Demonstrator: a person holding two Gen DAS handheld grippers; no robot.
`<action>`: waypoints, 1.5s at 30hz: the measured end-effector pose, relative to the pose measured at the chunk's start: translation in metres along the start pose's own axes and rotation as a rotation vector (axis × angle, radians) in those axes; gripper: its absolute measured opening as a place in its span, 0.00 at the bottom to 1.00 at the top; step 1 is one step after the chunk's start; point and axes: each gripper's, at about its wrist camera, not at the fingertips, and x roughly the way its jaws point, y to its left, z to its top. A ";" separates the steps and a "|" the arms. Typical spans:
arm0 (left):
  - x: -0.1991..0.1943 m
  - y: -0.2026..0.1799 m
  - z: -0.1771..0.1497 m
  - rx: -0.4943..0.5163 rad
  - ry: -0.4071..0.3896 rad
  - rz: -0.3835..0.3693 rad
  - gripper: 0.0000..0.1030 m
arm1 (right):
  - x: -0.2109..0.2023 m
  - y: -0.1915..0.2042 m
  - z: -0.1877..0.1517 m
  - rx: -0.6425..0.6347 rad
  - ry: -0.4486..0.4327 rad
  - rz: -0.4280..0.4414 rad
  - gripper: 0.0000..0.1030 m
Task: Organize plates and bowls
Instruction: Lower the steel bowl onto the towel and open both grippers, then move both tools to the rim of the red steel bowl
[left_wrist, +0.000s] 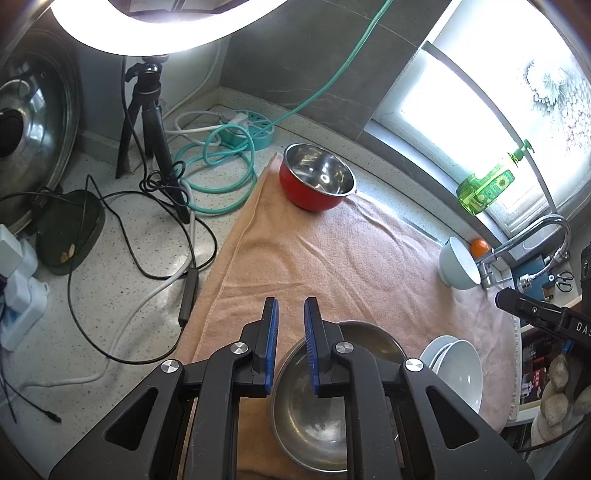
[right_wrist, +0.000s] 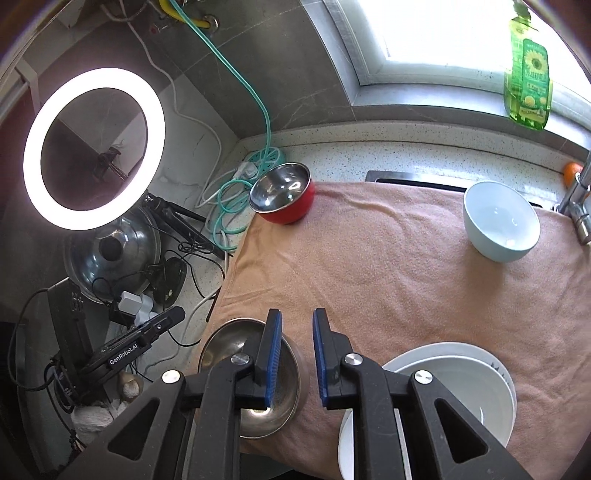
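On the peach towel (left_wrist: 332, 258) nested steel bowls (left_wrist: 310, 432) lie right under my left gripper (left_wrist: 290, 306), whose jaws stand a little apart with nothing between them. Stacked white bowls (left_wrist: 458, 373) sit to their right. A red bowl with a steel inside (left_wrist: 314, 177) stands at the towel's far corner, and a pale blue bowl (left_wrist: 458, 266) at the far right. In the right wrist view my right gripper (right_wrist: 297, 317) hovers between the steel bowls (right_wrist: 225, 343) and the white stack (right_wrist: 472, 380), slightly open and empty. The red bowl (right_wrist: 284, 197) and the blue bowl (right_wrist: 500, 221) stand far off.
Left of the towel the counter holds a tripod (left_wrist: 147, 122) with a ring light (right_wrist: 92, 147), tangled cables (left_wrist: 218, 173), a power strip (left_wrist: 251, 129) and a large pot lid (left_wrist: 33, 129). A faucet (left_wrist: 532, 240), an orange (left_wrist: 480, 245) and a green bottle (right_wrist: 528, 85) are by the window.
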 end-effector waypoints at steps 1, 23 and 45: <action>0.000 -0.002 0.003 0.002 -0.002 -0.003 0.12 | -0.001 0.001 0.005 -0.007 0.000 0.003 0.15; 0.037 -0.033 0.064 -0.009 -0.039 0.023 0.12 | 0.027 -0.001 0.116 -0.142 0.027 0.012 0.15; 0.113 -0.029 0.112 -0.030 0.013 0.144 0.12 | 0.146 -0.030 0.173 -0.104 0.159 0.034 0.15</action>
